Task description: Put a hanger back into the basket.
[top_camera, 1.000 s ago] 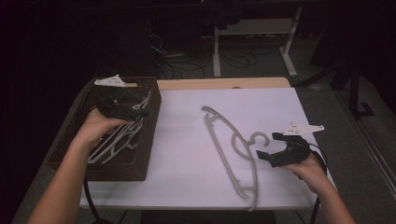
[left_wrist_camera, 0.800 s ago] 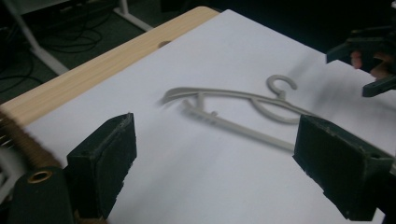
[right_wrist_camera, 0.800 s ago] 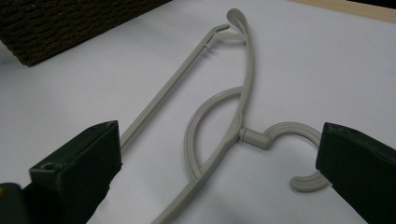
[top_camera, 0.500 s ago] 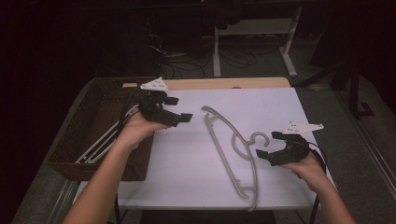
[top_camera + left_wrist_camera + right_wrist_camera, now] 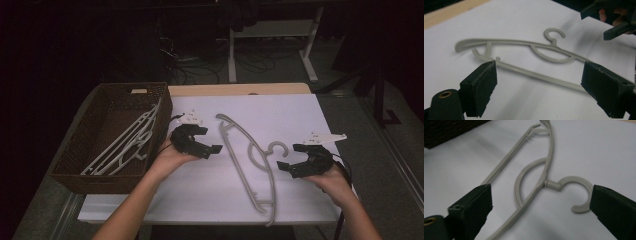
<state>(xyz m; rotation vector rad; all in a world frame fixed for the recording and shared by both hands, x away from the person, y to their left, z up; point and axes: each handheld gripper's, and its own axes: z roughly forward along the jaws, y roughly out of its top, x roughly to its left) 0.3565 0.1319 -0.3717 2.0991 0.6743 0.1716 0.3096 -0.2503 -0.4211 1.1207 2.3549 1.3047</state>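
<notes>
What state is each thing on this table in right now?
Grey hanger: flat on the white sheet, held by nothing.
Basket: upright, with pale hangers lying inside.
Left tool: open, empty, beside the hanger.
Right tool: open, jaws just closing slightly, near the hook, gripping nothing.

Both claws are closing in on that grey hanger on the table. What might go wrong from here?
The hanger lies flat on the white sheet, so the open left gripper may slide off its thin bar. The right gripper, jaws just narrowing with nothing pressed yet, could nudge the hook aside. Lifted into the basket, it may snag the hangers inside.
</notes>
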